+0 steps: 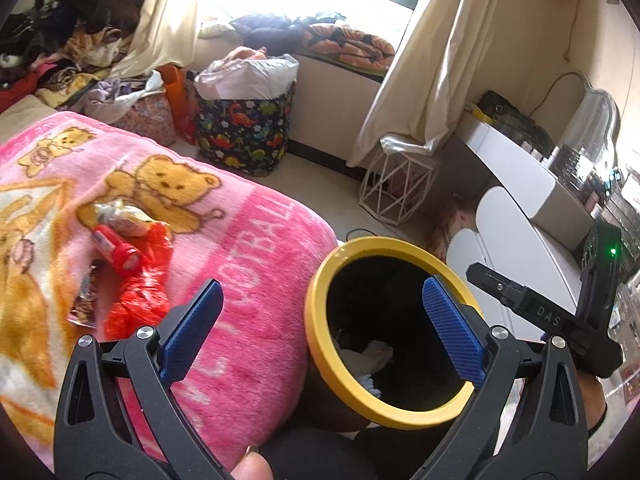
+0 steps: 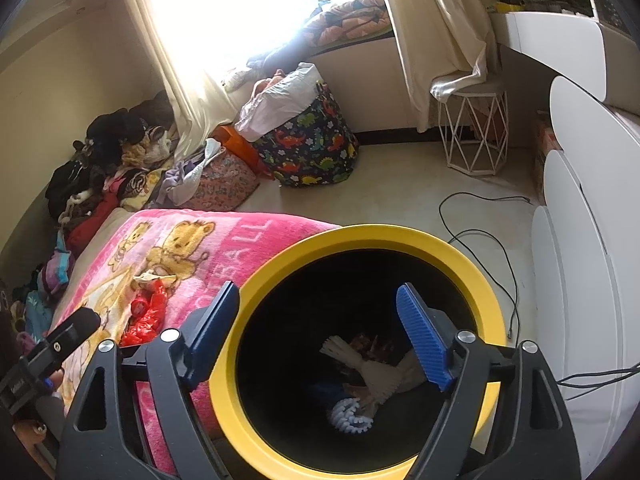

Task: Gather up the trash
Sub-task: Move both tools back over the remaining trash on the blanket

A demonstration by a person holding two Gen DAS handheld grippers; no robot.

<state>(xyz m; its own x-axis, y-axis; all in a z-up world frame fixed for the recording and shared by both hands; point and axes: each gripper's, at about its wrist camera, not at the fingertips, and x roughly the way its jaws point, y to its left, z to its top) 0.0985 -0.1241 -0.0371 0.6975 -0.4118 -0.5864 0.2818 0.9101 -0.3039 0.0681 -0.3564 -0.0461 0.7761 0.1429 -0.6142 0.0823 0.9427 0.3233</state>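
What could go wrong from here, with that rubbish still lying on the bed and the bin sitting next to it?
The red plastic bag looks thin and crumpled, so it might slip from the open left gripper or snag on the fluffy pink blanket. The small red tube lies partly on it and may roll off if the bag is pulled. The yellow-rimmed bin, beside the bed, could be knocked by the right gripper.

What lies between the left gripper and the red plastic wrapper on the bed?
Only bare pink blanket. In the left wrist view, the open left gripper has nothing but blanket between it and the red plastic wrapper; the yellow-rimmed bin stands to the other side.
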